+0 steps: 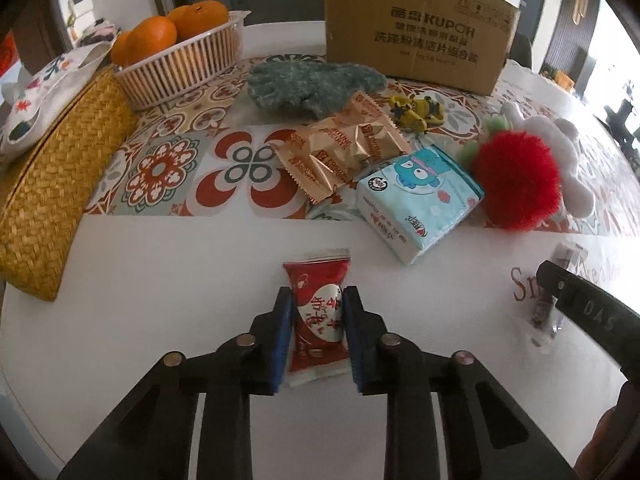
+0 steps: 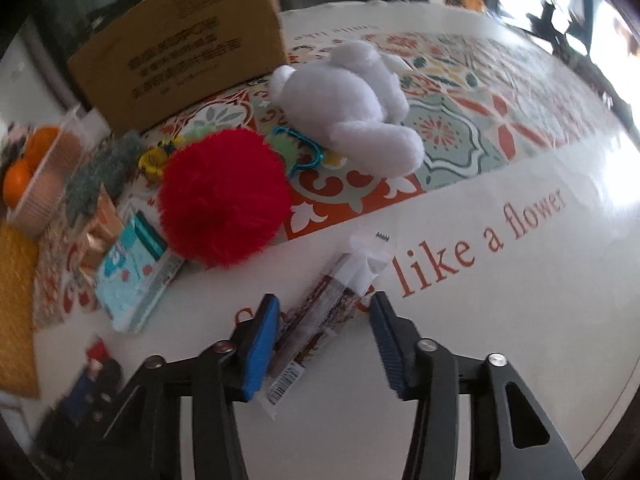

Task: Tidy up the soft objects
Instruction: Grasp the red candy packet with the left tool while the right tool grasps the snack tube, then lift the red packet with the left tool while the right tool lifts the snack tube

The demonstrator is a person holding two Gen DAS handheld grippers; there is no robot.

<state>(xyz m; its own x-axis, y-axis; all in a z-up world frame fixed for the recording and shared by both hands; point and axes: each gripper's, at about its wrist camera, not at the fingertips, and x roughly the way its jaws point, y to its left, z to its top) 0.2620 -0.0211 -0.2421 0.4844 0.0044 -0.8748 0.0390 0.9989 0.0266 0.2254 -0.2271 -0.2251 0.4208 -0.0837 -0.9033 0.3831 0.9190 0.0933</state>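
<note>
My left gripper [image 1: 318, 292] is shut on a small red and white snack packet [image 1: 318, 320] lying on the white table near the front edge. My right gripper [image 2: 325, 298] stands open astride a long brown and white wrapped packet [image 2: 316, 320]; the left pad is close to it and the right pad is clear of it. Beyond lie a red pom-pom [image 2: 224, 196], a white plush toy [image 2: 360, 96], a grey-green fuzzy glove [image 1: 308, 84] and a light blue tissue pack [image 1: 416, 196]. A cardboard box [image 1: 412, 28] stands at the back.
Gold biscuit packets [image 1: 340, 152] and a small yellow toy [image 1: 416, 112] lie on the patterned mat. A basket of oranges [image 1: 180, 60] and a woven straw pouch [image 1: 56, 184] fill the left side. A blue carabiner [image 2: 300, 148] lies by the plush.
</note>
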